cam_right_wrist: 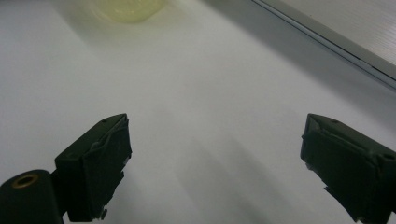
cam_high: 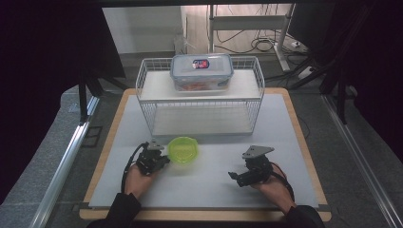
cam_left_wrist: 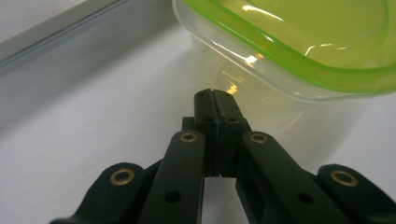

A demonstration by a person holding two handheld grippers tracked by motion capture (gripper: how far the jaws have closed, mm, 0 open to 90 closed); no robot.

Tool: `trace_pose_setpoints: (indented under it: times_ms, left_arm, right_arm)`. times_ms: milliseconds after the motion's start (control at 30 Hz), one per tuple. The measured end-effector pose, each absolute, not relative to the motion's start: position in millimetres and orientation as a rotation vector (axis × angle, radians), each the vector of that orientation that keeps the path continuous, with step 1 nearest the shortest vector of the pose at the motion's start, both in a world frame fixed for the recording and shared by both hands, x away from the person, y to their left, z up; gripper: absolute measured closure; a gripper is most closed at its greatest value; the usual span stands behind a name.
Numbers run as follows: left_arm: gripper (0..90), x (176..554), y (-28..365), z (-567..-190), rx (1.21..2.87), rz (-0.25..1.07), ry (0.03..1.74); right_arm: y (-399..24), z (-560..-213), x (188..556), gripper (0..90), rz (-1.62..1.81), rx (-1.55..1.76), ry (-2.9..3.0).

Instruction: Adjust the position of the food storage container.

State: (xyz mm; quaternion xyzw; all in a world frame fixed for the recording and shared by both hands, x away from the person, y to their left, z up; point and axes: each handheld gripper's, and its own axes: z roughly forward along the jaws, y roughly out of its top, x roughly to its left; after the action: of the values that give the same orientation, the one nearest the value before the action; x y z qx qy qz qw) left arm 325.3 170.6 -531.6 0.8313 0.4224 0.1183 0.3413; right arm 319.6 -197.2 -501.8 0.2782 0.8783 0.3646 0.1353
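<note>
A clear bowl with a lime-green rim [cam_high: 183,150] stands on the white table, just in front of the wire rack. My left gripper [cam_high: 160,159] lies at the bowl's left side, jaws pressed together with nothing between them. In the left gripper view the shut left gripper [cam_left_wrist: 215,94] points at the underside of the green-rimmed bowl [cam_left_wrist: 299,51], close to its wall. My right gripper [cam_high: 234,176] rests at the front right of the table, open and empty. In the right gripper view the right gripper [cam_right_wrist: 215,140] has its jaws wide apart over bare table, the bowl [cam_right_wrist: 126,8] far off at the top.
A white wire rack [cam_high: 199,97] with two shelves stands at the back of the table. On its upper shelf sits a clear lidded box [cam_high: 201,71] with orange contents. The table's wooden edge [cam_high: 304,142] runs along the right. Dark curtains flank both sides.
</note>
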Motion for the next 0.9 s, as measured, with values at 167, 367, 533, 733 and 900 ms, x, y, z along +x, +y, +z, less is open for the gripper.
trace_pose_setpoints:
  times_ms: [167,367,533,733,900]
  left_arm:
    - [88.9,329.3,155.8,-530.7,2.18,0.316,1.06]
    - [87.1,328.1,151.9,-529.3,2.208,0.322,1.039]
    - [85.0,324.3,160.0,-525.2,2.179,0.319,1.051]
    - [77.7,317.0,166.5,-521.5,2.184,0.345,1.05]
    - [65.1,306.3,174.7,-516.7,2.161,0.385,1.054]
  right_arm:
    - [-197.2,-502.0,319.6,8.8,1.056,0.807,2.547]
    - [-198.2,-502.4,320.6,8.8,1.064,0.812,2.547]
    - [-198.9,-501.8,321.1,8.8,1.086,0.831,2.542]
    - [-199.1,-501.0,322.5,9.2,1.123,0.848,2.545]
    - [-197.8,-499.9,323.0,9.2,1.153,0.845,2.544]
